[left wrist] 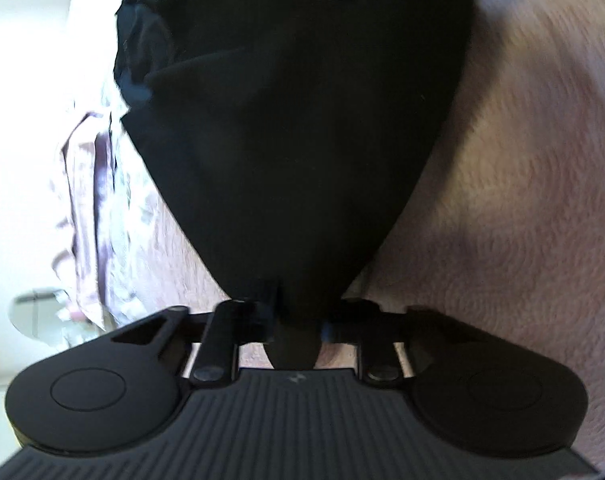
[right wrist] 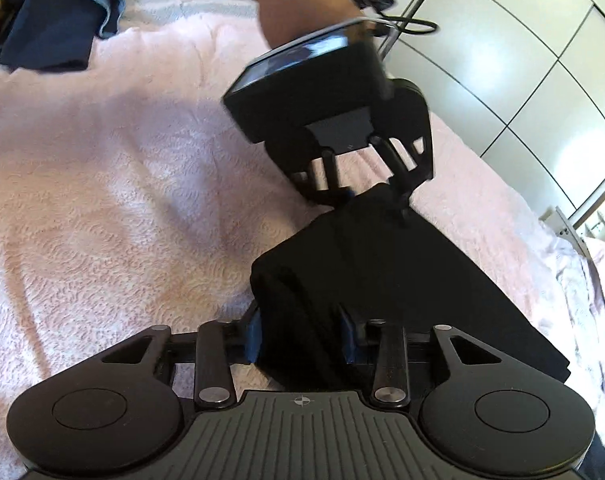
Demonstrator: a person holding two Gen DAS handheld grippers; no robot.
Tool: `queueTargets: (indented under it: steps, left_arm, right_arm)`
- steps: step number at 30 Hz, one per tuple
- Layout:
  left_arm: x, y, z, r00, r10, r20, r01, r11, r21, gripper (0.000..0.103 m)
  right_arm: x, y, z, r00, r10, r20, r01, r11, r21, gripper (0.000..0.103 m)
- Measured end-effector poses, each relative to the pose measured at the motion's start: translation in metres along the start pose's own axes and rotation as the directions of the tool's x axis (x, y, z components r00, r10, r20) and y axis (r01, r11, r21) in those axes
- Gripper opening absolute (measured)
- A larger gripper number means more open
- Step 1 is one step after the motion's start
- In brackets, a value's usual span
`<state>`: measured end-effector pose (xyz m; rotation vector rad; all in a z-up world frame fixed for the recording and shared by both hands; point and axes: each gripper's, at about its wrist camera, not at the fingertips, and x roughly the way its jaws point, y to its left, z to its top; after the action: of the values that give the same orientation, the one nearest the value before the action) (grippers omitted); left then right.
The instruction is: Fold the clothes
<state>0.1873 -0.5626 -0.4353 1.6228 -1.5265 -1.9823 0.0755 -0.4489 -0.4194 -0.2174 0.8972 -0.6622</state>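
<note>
The black garment (right wrist: 382, 272) lies at the centre right of the frame on the pink bed (right wrist: 102, 200), both the left claw (right wrist: 366, 196) and right claw (right wrist: 300, 340) pinching it, so I think both should move together, keeping the cloth taut.

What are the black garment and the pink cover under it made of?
The black garment looks like a soft matte knit, perhaps cotton jersey: it drapes in limp folds without shine. The pink cover seems a textured woven cotton bedspread, judging by its raised swirl pattern. Both guesses rest on look alone. Both the left tongs and the right tongs pinch the garment.
</note>
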Motion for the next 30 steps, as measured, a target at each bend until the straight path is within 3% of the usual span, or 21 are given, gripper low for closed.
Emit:
queueTargets:
  steps: [1, 4, 6, 10, 11, 12, 13, 15, 18, 23, 27, 30]
  left_arm:
    - [-0.002, 0.006, 0.000, 1.000, -0.012, -0.001, 0.012, 0.999, -0.036, 0.008]
    - [-0.005, 0.026, 0.001, 0.998, -0.063, -0.008, 0.061, 0.987, -0.149, 0.008]
    - [-0.007, 0.040, 0.002, 0.995, -0.099, -0.011, 0.094, 0.970, -0.225, 0.008]
    - [-0.007, 0.050, 0.003, 0.992, -0.127, -0.020, 0.117, 0.956, -0.267, 0.007]
    - [-0.006, 0.051, 0.004, 0.992, -0.125, -0.024, 0.115, 0.959, -0.260, 0.007]
    - [-0.005, 0.052, 0.006, 0.992, -0.124, -0.028, 0.113, 0.961, -0.253, 0.007]
    - [-0.007, 0.054, 0.007, 0.992, -0.121, -0.033, 0.109, 0.962, -0.251, 0.007]
    - [-0.018, 0.059, 0.009, 0.993, -0.112, -0.046, 0.097, 0.960, -0.262, 0.007]
    - [-0.036, 0.067, 0.011, 0.993, -0.097, -0.065, 0.075, 0.958, -0.278, 0.005]
    - [-0.104, 0.073, 0.017, 0.992, -0.089, -0.089, 0.055, 0.945, -0.322, 0.005]
    - [-0.179, 0.055, 0.036, 0.982, -0.158, -0.105, 0.111, 0.928, -0.355, 0.005]
    - [-0.237, 0.037, 0.056, 0.958, -0.259, -0.124, 0.191, 0.898, -0.397, 0.005]
  right_arm:
    - [-0.001, 0.000, 0.000, 1.000, 0.005, 0.011, -0.005, 1.000, 0.015, 0.040]
    - [0.000, 0.010, -0.003, 0.998, -0.013, 0.058, 0.014, 1.000, -0.027, 0.061]
    - [0.006, 0.017, -0.005, 0.997, -0.024, 0.072, 0.028, 0.998, -0.058, 0.062]
    - [0.020, 0.008, -0.017, 0.993, -0.111, -0.033, 0.109, 0.991, -0.073, 0.062]
    - [0.019, 0.003, -0.020, 0.993, -0.114, -0.045, 0.111, 0.992, -0.061, 0.058]
    - [0.017, -0.001, -0.022, 0.993, -0.108, -0.056, 0.105, 0.993, -0.056, 0.043]
    - [0.013, -0.004, -0.024, 0.993, -0.101, -0.057, 0.097, 0.994, -0.057, 0.037]
    - [0.001, -0.016, -0.020, 0.997, -0.057, -0.057, 0.056, 0.998, -0.019, 0.016]
    - [-0.018, -0.036, -0.008, 0.999, 0.005, -0.048, -0.003, 0.999, 0.042, 0.010]
    - [-0.069, -0.050, 0.024, 0.997, 0.072, 0.003, -0.072, 0.994, 0.078, 0.010]
    - [-0.122, -0.035, 0.042, 0.986, 0.162, 0.040, -0.165, 0.982, 0.093, 0.010]
    - [-0.160, -0.008, 0.055, 0.963, 0.261, 0.072, -0.267, 0.959, 0.098, 0.010]
